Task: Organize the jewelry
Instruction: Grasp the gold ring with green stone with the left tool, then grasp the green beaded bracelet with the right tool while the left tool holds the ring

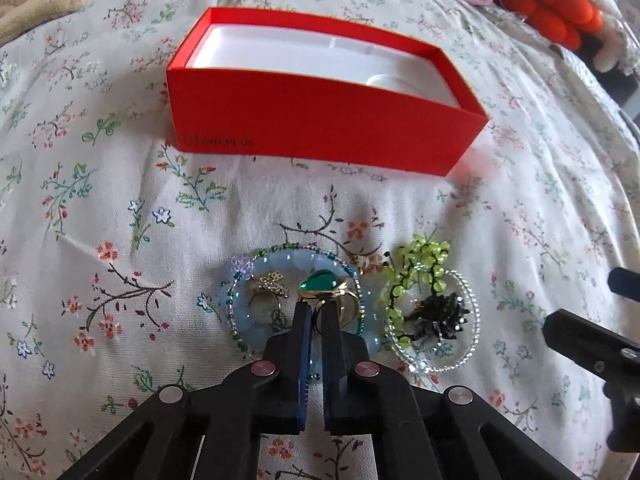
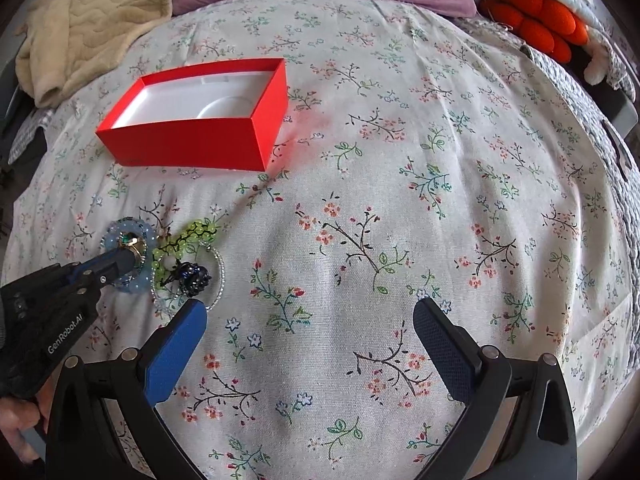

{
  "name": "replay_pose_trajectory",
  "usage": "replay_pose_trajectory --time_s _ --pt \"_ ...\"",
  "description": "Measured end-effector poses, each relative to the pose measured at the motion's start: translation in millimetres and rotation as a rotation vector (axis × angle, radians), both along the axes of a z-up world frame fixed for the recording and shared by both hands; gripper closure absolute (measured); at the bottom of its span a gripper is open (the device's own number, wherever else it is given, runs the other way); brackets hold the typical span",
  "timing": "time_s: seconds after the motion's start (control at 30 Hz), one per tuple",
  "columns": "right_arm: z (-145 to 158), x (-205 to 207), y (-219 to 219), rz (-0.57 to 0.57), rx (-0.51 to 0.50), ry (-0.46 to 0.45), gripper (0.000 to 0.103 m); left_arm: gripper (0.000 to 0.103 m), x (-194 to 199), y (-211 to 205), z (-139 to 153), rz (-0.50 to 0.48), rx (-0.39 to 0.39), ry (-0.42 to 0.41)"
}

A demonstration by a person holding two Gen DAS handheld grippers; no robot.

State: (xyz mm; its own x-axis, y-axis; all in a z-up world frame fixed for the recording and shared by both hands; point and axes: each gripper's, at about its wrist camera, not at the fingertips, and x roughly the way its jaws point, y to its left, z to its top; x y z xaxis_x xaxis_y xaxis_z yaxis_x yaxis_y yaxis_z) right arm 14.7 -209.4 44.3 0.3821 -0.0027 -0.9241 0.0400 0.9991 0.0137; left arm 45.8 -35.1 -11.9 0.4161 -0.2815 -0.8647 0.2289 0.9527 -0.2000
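Hides part of the gold ring's band [image 1: 347,307] and blue bead bracelet [image 1: 256,322] behind closed left gripper [image 1: 317,307]. Cuts off orange cushion [image 2: 532,12] at the edge

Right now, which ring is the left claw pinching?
The gold ring with the green teardrop stone, not the gold cluster ring beside it inside the blue bead bracelet.

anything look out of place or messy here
Nothing is broken or spilled. The jewelry lies in one overlapping heap: rings inside the blue bead bracelet, the green bead piece over a clear bracelet. The red box holds none yet. The left tool is shut on the green stone ring.
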Motion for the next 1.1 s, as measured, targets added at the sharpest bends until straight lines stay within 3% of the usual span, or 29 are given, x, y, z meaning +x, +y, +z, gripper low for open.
replay_pose_trajectory --time_s 0.2,0.57,0.8,1.1 --pt "1.8 3.9 6.1 0.021 0.048 -0.005 0.001 0.103 -8.1 9.0 12.1 -0.004 -0.02 -0.021" --pt "-5.7 33.9 30.2 0.069 0.232 0.04 0.055 0.103 -15.2 36.7 28.6 0.027 -0.056 -0.041" --pt "-19.5 49.8 51.3 0.076 0.267 0.077 0.066 0.103 -16.8 48.4 23.6 0.046 -0.05 -0.031" --pt "-30.0 56.8 62.4 0.095 0.237 0.098 0.096 0.103 -12.6 53.8 20.0 0.056 -0.043 -0.023"
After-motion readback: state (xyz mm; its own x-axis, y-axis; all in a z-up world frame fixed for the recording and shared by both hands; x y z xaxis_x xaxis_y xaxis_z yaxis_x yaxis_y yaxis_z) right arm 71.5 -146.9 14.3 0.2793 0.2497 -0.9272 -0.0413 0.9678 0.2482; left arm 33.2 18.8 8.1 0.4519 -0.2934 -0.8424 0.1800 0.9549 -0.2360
